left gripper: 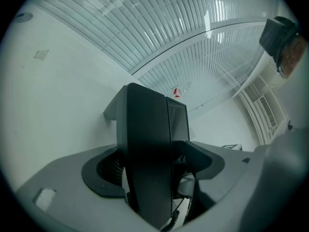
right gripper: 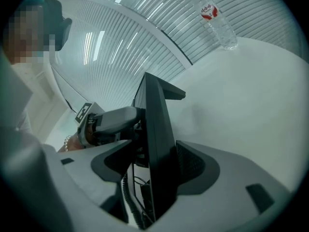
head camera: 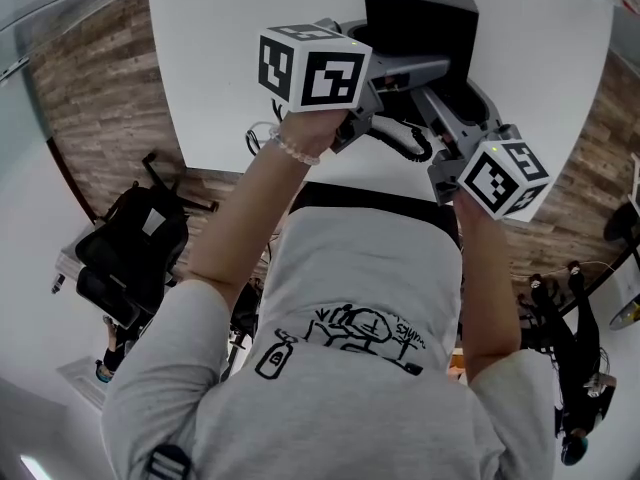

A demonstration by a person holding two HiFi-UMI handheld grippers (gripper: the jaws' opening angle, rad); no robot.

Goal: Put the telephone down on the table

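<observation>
1. Wide jaws on my left gripper (left gripper: 153, 167): they straddle the black telephone (head camera: 420, 23) edge-on, and I see a sliver of gap at the pads.
2. On my right gripper (right gripper: 154, 166) the jaws also stand apart around the telephone, from its other side.
3. I see the telephone standing on the white round table (head camera: 220, 98), its coiled cord (head camera: 415, 146) near the table's near edge.
4. Wood-plank floor (head camera: 90, 98) lies below, and slatted blinds (right gripper: 120, 37) run behind the table.
5. 1 clear bottle (right gripper: 219, 25) stands well apart on the table. Its label is red, and I can't read the writing.
</observation>
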